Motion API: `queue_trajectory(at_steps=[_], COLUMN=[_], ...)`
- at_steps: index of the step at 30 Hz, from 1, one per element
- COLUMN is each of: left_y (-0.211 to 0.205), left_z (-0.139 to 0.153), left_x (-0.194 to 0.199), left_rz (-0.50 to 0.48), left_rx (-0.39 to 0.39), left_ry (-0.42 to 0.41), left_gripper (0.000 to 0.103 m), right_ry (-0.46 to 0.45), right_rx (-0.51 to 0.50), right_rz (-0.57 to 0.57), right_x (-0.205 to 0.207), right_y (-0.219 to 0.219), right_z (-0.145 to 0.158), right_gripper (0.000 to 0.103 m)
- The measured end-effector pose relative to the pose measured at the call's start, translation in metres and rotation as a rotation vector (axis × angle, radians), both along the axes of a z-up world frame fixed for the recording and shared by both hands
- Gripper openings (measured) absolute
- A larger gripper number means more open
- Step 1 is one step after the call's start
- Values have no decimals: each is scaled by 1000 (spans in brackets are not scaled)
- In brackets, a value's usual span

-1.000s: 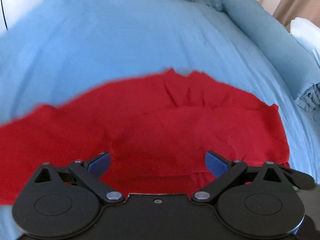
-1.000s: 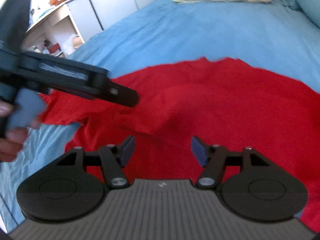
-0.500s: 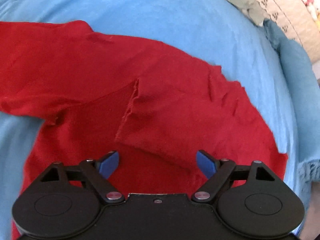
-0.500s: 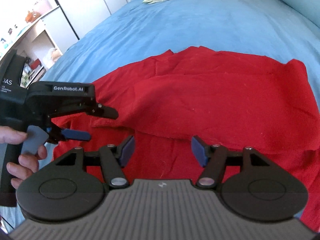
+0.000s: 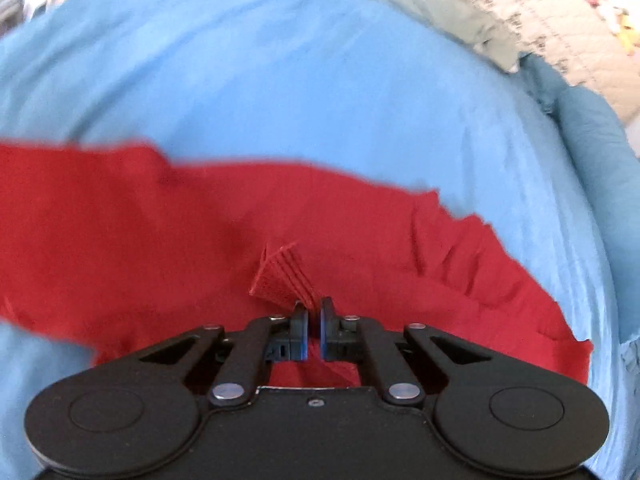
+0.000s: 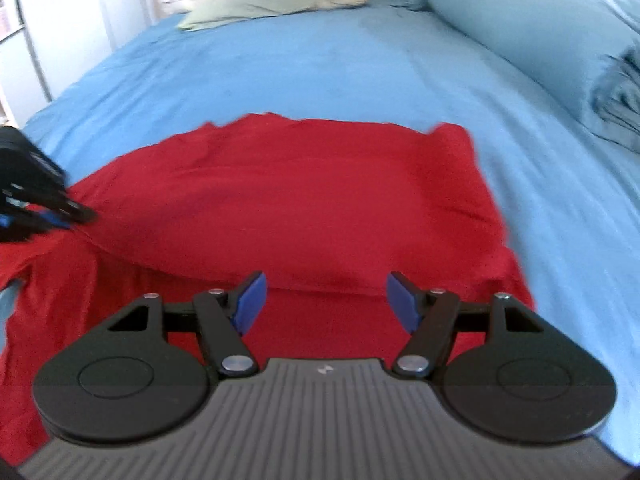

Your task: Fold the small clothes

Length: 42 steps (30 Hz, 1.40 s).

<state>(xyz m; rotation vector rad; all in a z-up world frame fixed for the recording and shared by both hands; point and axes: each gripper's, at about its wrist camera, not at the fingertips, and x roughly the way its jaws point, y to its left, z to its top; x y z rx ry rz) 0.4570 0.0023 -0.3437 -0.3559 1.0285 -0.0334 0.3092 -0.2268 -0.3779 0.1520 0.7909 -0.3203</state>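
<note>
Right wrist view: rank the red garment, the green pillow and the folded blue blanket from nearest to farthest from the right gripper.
1. Red garment: directly under and ahead of the right gripper, whose jaws are opening with nothing pinched.
2. Folded blue blanket: off to the right, along the bed's edge.
3. Green pillow: far end of the bed, upper left.

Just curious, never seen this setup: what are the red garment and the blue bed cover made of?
Red garment: looks like soft matte knit, maybe cotton; it wrinkles limply and shows a stitched hem. Blue bed cover: matte woven fabric, probably cotton; smooth, no sheen.
</note>
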Motion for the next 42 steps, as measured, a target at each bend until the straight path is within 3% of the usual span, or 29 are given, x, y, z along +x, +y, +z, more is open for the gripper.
queue_trajectory(at_steps=[6,10,11,12,14,15,20,25,29,32,34,37,42], left_y=[10,11,13,13,14,13,-4,-22,-33,-41,-45,-51,-54], left_z=[20,-9,-13,-15,-10,-5,-2,-5,-6,-7,-8,-12,-8], left_x=[1,3,2,2,-6,-11,-22,-29,-29,-29,-30,-31,-35], left_rz=[-45,-85,-78,-66,-43,-40,-105,-166,-171,-178,-184,-192,-195], left_rx=[151,186,177,167,161,170,199,216,211,214,220,226,234], left_ry=[-158,-86,-67,-60,-88,-104,-113,-113,-110,-113,-112,-104,-100], left_gripper=[5,10,20,37,56,60,60,60,60,60,60,60,60], right_ry=[14,32,38,43,52,59,148,121,96,45,37,22,28], right_rx=[-52,-127,-161,-210,-301,-342,-504,-573,-573,-497,-382,-195,-192], right_rz=[-49,-49,-48,-45,-29,-15,58,72,50,-36,-144,-213,-93], right_x=[-10,-10,-9,-9,-9,-10,-12,0,7,0,-7,-20,-27], right_y=[-13,-18,-19,-20,-25,-27,-37,-41,-46,-64,-92,-126,-137], right_z=[0,-7,-9,-11,-14,-17,-38,-47,-45,-34,-31,-36,-31], right_gripper=[83,83,83,83,83,83,84,84,84,84,93,94,96])
